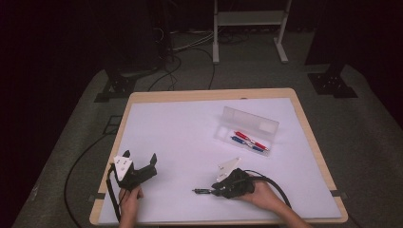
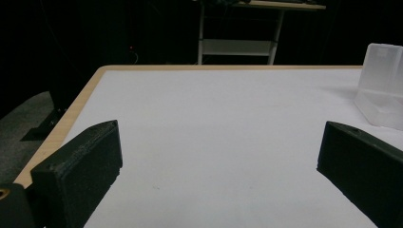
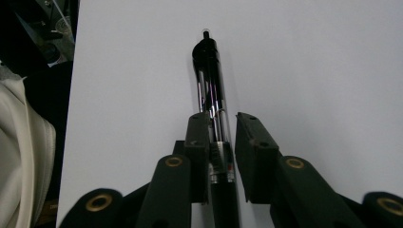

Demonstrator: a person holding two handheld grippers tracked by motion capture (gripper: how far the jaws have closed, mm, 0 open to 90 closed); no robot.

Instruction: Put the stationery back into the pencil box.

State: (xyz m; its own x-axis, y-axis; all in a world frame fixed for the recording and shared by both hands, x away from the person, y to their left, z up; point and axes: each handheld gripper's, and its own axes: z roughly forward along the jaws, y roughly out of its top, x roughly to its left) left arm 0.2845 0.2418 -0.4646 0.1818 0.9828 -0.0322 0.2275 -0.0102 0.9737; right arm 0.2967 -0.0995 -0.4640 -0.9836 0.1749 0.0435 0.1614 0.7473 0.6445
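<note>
The right gripper [image 1: 215, 189] is closing its narrow jaws around a black pen [image 3: 212, 111] lying on the white mat [image 1: 190, 137] at about five o'clock, tip pointing toward nine. One pad is touching the barrel while the other is standing just off it, so the grip is looking unfinished. The left gripper [image 1: 141, 163] is waiting at seven o'clock, jaws wide and holding nothing. The clear case [image 1: 247, 130] at two o'clock is lying open, already holding a red pen [image 1: 245, 137] and a blue pen [image 1: 241, 142]; carrying this one over is likely what is remaining. The table's near edge is running close behind both hands, while the mat between pen and case is offering free passage.
</note>
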